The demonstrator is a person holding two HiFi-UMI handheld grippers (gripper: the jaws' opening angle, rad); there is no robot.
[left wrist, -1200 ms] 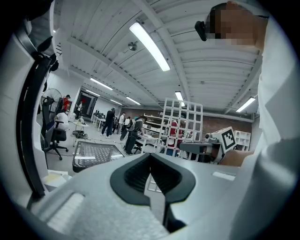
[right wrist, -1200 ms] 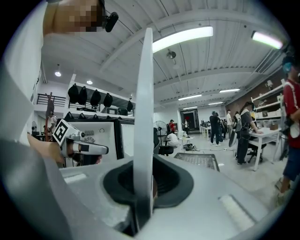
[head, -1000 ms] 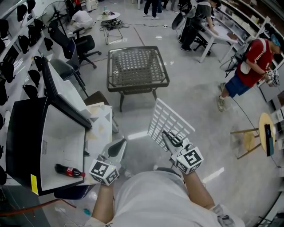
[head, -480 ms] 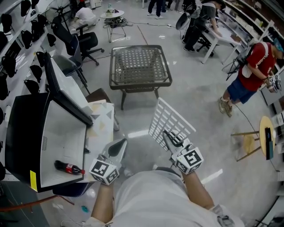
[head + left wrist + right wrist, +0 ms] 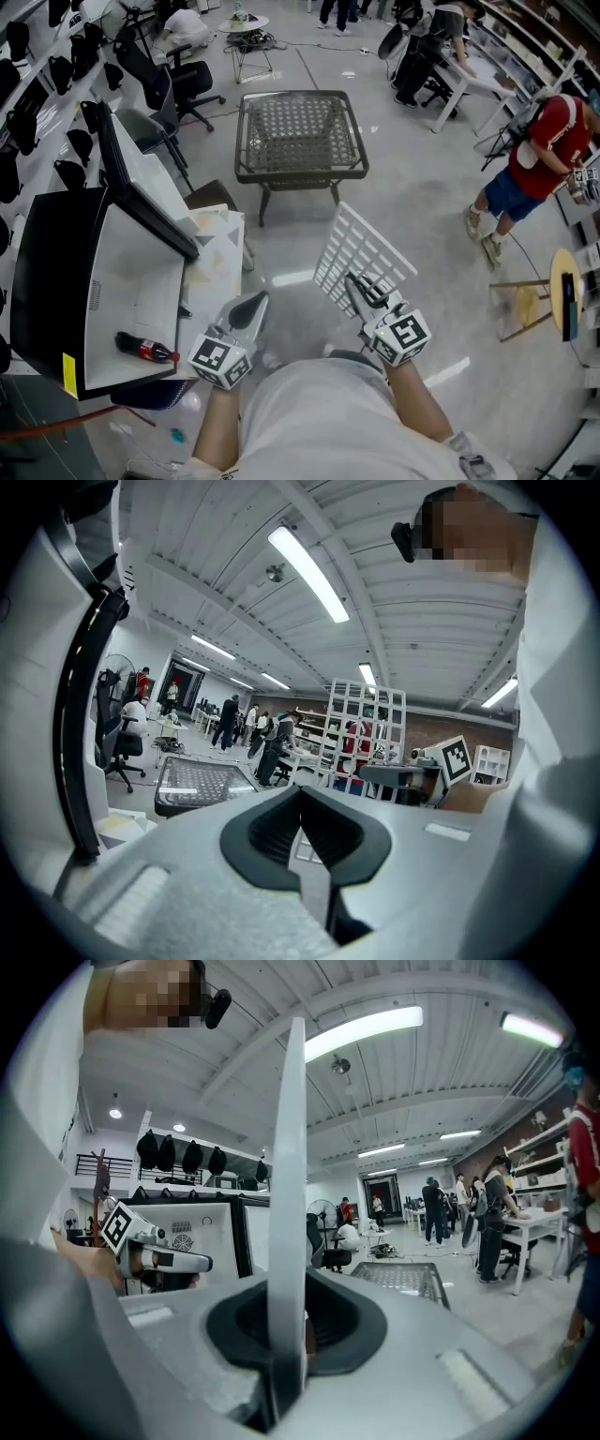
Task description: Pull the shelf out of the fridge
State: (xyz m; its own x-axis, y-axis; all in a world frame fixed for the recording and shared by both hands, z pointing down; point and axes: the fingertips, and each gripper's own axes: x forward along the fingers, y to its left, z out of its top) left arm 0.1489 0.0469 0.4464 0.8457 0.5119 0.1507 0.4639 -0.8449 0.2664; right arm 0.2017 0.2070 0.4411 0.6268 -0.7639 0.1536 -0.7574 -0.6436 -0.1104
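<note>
A white wire shelf (image 5: 361,253) hangs in the air in front of me, clear of the fridge (image 5: 52,281). My right gripper (image 5: 357,287) is shut on its near edge. In the right gripper view the shelf (image 5: 288,1176) stands edge-on between the pads of that gripper (image 5: 286,1340). My left gripper (image 5: 249,309) is shut and holds nothing; its jaws (image 5: 302,808) meet with nothing between them. The shelf (image 5: 366,726) also shows past them to the right. The fridge stands at my left with its door (image 5: 141,192) open. A cola bottle (image 5: 145,349) lies inside.
A wicker-topped glass table (image 5: 300,136) stands straight ahead on the concrete floor. Office chairs (image 5: 178,80) are at the back left, and a wooden stool (image 5: 562,281) at the right. A person in a red shirt (image 5: 539,155) walks at the right. Cardboard (image 5: 216,248) lies beside the fridge.
The grippers and the shelf hold their places. The view has shifted slightly, and the person in red at the right has stepped along.
</note>
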